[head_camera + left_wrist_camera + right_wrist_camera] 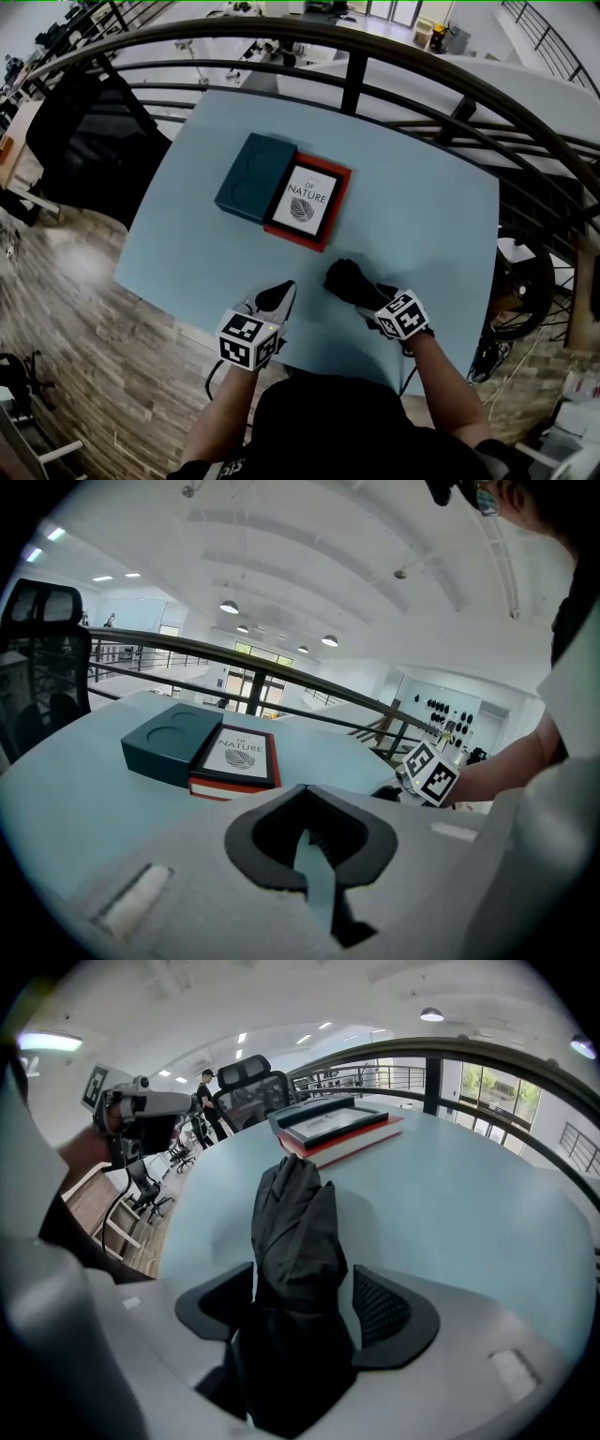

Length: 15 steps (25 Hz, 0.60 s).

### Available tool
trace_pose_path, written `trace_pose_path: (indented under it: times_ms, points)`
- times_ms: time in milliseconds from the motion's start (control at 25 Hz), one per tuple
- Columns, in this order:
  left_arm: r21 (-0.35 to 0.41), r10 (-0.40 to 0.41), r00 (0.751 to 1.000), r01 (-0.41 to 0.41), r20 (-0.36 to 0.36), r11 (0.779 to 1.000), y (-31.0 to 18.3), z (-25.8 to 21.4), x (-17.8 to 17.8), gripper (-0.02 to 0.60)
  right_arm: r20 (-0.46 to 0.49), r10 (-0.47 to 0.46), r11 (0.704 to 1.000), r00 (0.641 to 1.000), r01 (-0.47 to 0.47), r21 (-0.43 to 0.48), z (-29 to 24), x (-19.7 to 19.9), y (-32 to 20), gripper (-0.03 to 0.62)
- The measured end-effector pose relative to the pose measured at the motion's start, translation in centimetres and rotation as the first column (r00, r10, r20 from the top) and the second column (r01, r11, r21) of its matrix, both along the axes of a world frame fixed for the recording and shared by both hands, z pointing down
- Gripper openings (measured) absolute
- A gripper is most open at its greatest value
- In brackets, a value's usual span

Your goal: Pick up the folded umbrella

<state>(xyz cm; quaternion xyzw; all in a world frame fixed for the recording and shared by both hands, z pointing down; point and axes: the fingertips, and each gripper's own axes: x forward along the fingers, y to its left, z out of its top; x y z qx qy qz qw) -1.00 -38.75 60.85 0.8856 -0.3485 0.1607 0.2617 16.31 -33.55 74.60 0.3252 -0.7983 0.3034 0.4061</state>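
Fingers (pixel 382 1309) of right gripper (pixel 300 1297) spread wide, folded umbrella (pixel 295 1232) between them, right pad clear of fabric. Left gripper (pixel 307 791) fingers together, empty. Head view only: umbrella lies on table (pixel 422 216) near front edge, apart from book (pixel 307 202). Umbrella black, cloth bunched, creased.

Folded umbrella (pixel 345 277) on blue table (pixel 422 216), right claw (pixel 364 300) over it

Black folded umbrella (pixel 345 278) lies on pale-blue table (pixel 422 216).
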Motion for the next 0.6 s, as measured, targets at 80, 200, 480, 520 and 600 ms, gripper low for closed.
trace_pose_path:
  times_ms: [80, 200, 480, 520, 600]
  points:
    - [-0.004, -0.002, 1.0, 0.002, 0.004, 1.0, 0.0, 0.2, 0.0, 0.008, 0.0, -0.007, 1.0, 1.0, 0.007, -0.022, 0.6, -0.2, 0.0, 0.328]
    - [-0.008, -0.005, 1.0, 0.005, 0.004, 1.0, 0.1, 0.5, -0.1, 0.008, -0.029, -0.032, 0.998, 0.999, 0.03, -0.06, 1.7, -0.6, 0.4, 0.327]
    - [-0.018, -0.006, 1.0, 0.006, -0.004, 1.0, 0.8, 0.8, -0.2, 0.008, -0.181, -0.134, 0.99, 0.974, 0.123, -0.073, 2.9, -1.1, 1.0, 0.299]
    - [-0.022, -0.006, 1.0, 0.006, -0.008, 1.0, 0.9, 0.9, -0.2, 0.008, -0.203, -0.148, 0.988, 0.968, 0.135, -0.077, 3.1, -1.3, 1.0, 0.301]
    - [-0.037, -0.007, 1.0, 0.006, -0.024, 0.999, 1.3, 1.2, 0.1, 0.008, -0.214, -0.152, 0.987, 0.965, 0.137, -0.08, 3.1, -1.7, 1.1, 0.305]
